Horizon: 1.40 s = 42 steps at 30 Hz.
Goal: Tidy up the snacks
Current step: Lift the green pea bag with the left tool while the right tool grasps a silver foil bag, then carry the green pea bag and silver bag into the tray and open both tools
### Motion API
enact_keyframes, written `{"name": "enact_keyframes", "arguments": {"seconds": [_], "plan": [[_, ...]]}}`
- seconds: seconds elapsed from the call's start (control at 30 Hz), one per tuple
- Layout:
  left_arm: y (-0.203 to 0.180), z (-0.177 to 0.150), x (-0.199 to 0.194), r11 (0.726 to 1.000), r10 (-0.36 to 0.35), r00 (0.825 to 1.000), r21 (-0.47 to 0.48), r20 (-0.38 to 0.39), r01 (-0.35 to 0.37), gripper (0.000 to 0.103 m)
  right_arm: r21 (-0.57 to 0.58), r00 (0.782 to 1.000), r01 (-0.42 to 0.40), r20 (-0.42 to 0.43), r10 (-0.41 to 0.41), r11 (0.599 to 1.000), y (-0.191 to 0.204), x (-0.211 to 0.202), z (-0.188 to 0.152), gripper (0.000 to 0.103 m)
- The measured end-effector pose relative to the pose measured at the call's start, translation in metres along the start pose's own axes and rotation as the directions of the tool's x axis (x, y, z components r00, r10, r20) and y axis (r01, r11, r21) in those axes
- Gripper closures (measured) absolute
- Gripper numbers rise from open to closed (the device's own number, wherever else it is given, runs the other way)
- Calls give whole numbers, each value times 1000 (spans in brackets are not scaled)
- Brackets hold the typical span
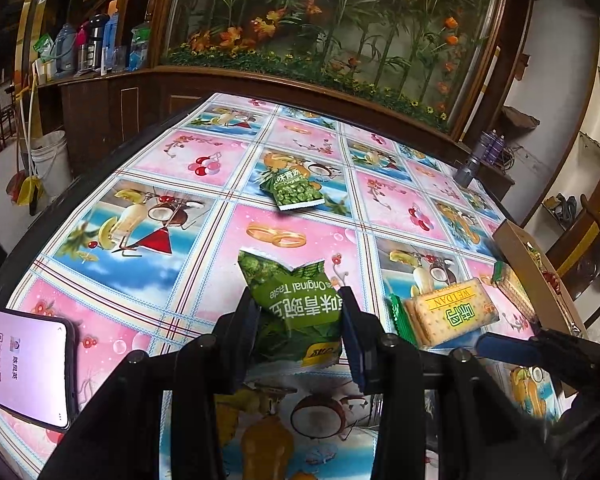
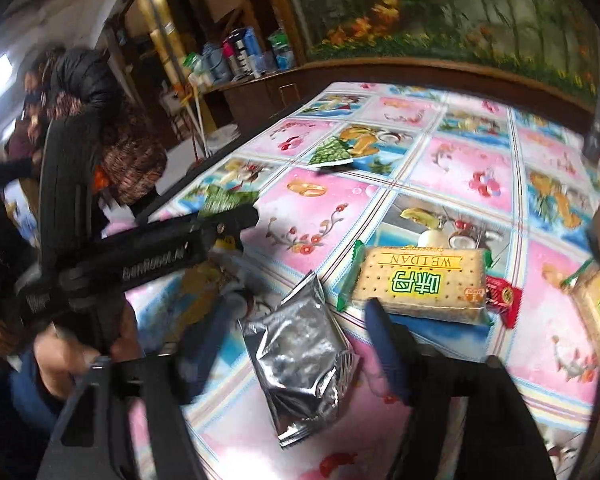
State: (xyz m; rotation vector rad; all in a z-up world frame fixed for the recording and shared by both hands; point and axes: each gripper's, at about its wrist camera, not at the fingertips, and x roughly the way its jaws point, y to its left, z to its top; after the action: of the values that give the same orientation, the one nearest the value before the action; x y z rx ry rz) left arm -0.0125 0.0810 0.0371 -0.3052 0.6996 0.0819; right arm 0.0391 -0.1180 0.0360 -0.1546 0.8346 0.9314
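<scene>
- Your left gripper (image 1: 300,320) is clamped on a green pea snack packet (image 1: 296,300). Both pads press its sides, and the packet's top corners fan out above the fingers. Its lower edge is hidden behind the gripper frame.
- Your right gripper (image 2: 300,344) stands wide, with a silver foil packet (image 2: 300,360) lying flat on the tablecloth (image 2: 460,160) between the fingers. The pads do not press on it. The left finger is blurred, so its edge against the foil is hard to read.
- A second green pea packet (image 1: 296,188) lies further out on the table, well apart from the one you hold.
- The WEIDAN cracker pack (image 2: 416,284) lies just beyond your right gripper's finger (image 2: 388,352), whose tip overlaps the pack's near edge in the right wrist view; you cannot tell whether they touch.
- A small red packet (image 2: 504,296) sticks out from under the cracker pack's right end, mostly covered.
- A cardboard box (image 1: 532,272) sits at the table's right edge, cut off by the lens rim. Another cracker pack (image 1: 512,288) leans against or beside it, only partly seen.
- A phone (image 1: 24,364) lies at the left table edge with its screen lit, partly cropped.
- In the right wrist view, your hand (image 2: 64,360) on the left gripper's handle is blurred, and the people behind it are too smeared to make out.
</scene>
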Motion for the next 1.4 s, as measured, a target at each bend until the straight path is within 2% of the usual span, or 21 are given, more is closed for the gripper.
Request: {"name": "enact_keyframes", "arguments": {"seconds": [0.1,0.23,0.3,0.37,0.4,0.47,0.6,0.7,0.83,1.17,1.4], "plan": [[1,0,0,1000,-2,1000,1,-1,2,65,-133,998,53,-29,-57,990,18,7,-8,10],[1,0,1,1000,-6,1000,0,-3,6,65,-174,986,100,-116,-122,980,21,32,-16,10],[1,0,1,1000,-10,1000,1,-6,10,65,-178,978,120,-145,-147,977,19,43,-20,23],[-1,0,1,1000,-10,1000,9,-6,10,65,-164,982,118,-130,-140,979,16,39,-19,37],[-1,-1,0,1000,-11,1000,12,-5,11,65,-159,981,125,-128,-146,979,14,38,-19,38],[-2,-1,-1,1000,-13,1000,13,-2,13,65,-147,982,125,-120,-144,981,13,35,-17,39],[-4,0,-2,1000,-13,1000,21,9,13,65,-70,995,101,-2,-101,992,4,9,-5,39],[-9,-1,-3,999,-2,1000,41,15,1,65,15,983,164,79,-164,986,-13,-5,2,39],[-14,-2,-7,998,6,999,67,37,-8,65,78,977,176,107,-184,981,-22,-12,5,39],[-15,-2,-8,997,7,999,71,39,-9,65,105,972,195,114,-206,975,-27,-15,7,39],[-14,-2,-10,998,-5,999,69,38,3,65,165,965,212,123,-234,963,-41,-21,8,39]]}}
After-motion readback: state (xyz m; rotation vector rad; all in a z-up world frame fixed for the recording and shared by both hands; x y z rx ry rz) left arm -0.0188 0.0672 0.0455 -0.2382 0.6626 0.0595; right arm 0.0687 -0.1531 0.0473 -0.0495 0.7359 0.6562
